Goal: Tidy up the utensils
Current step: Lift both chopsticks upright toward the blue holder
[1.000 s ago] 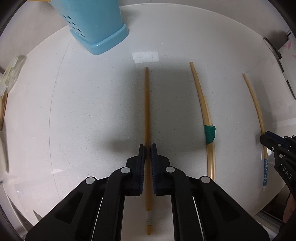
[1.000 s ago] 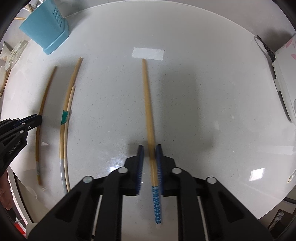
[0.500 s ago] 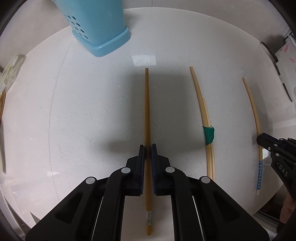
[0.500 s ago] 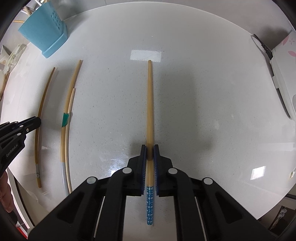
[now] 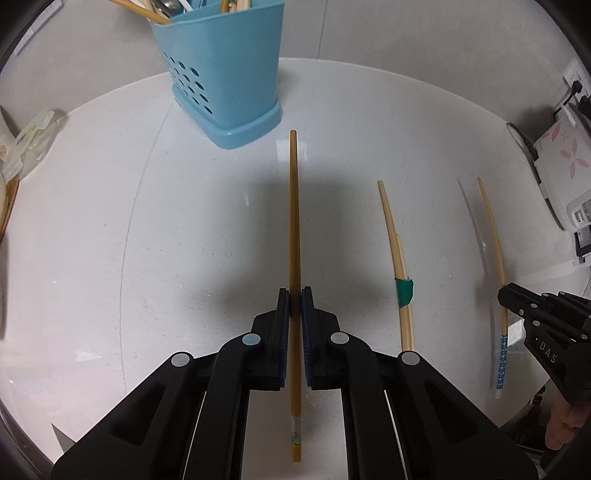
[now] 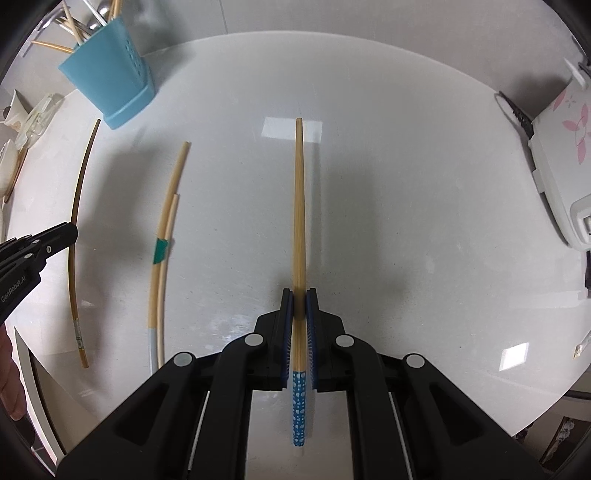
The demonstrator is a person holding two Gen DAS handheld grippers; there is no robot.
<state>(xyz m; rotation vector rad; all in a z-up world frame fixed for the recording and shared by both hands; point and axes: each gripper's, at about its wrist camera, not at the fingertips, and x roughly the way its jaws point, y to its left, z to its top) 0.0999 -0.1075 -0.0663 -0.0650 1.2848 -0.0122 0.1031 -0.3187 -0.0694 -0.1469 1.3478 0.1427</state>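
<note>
Left gripper [image 5: 294, 295]: jaws clamped on a brown chopstick [image 5: 293, 221], frame centre.
Right gripper [image 6: 300, 295]: jaws clamped on a blue-ended chopstick [image 6: 299, 206], frame centre.
Blue holder [image 5: 221, 70]: upper centre-left, on the counter [image 5: 110, 240].

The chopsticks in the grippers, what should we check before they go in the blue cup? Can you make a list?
1. Left gripper shut on the plain chopstick: ok.
2. Right gripper shut on the blue-tipped chopstick: ok.
3. Both chopsticks off the table: ok, each casts a separate shadow.
4. Blue cup upright: ok.
5. Room in the cup: cannot tell, utensils already stick out of it.
6. Taped pair left on the table: not ok, not yet put away.
</note>
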